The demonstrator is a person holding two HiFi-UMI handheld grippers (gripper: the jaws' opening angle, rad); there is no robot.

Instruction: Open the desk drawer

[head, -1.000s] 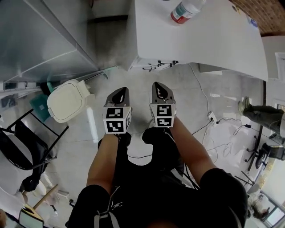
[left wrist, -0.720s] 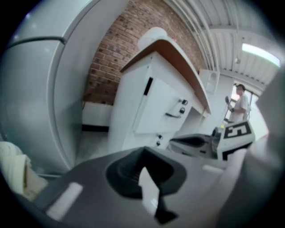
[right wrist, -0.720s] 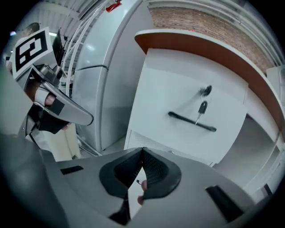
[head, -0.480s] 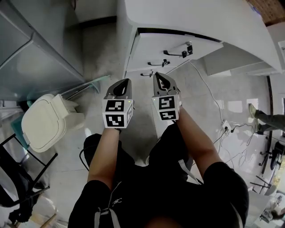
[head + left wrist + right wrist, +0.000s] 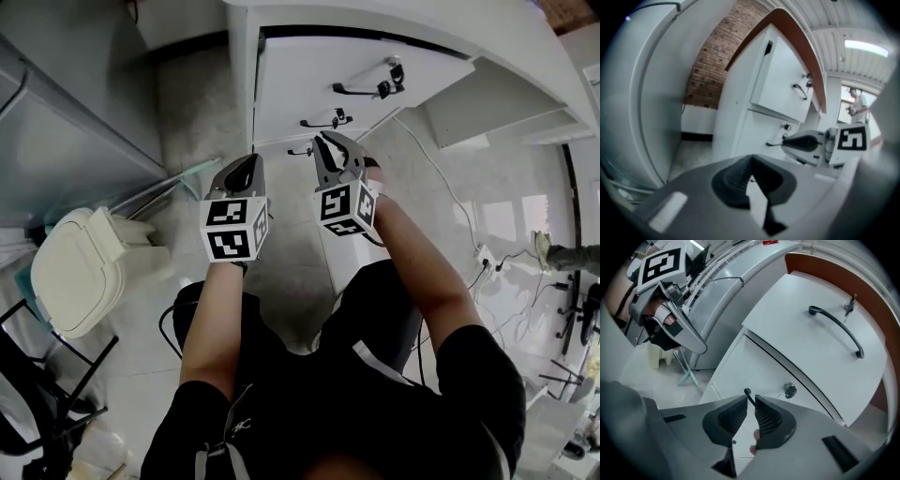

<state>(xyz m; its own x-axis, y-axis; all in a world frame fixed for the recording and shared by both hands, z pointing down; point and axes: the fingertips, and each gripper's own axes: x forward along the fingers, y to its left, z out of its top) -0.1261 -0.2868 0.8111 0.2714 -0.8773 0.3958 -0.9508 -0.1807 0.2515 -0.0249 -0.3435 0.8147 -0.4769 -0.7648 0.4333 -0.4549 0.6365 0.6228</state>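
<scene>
A white drawer unit (image 5: 281, 94) stands under the desk, with three drawer fronts and black handles. The top handle (image 5: 361, 89) and the lowest handle (image 5: 300, 151) are free. My right gripper (image 5: 330, 142) is at the middle drawer; its jaws (image 5: 751, 404) are shut on the thin black middle handle (image 5: 747, 393), just left of the round lock (image 5: 789, 390). My left gripper (image 5: 246, 164) hovers to the left in front of the unit's corner, shut (image 5: 751, 161) with nothing in it. The right gripper (image 5: 806, 143) also shows in the left gripper view.
A cream lidded bin (image 5: 70, 272) stands on the floor at left, beside a large grey cabinet (image 5: 66, 122). A black chair frame (image 5: 37, 375) is at lower left. Cables and a power strip (image 5: 483, 255) lie on the floor at right.
The view has come closer to the drawer unit, so its fronts now show. Both grippers moved forward, and the right one reached the middle handle.
</scene>
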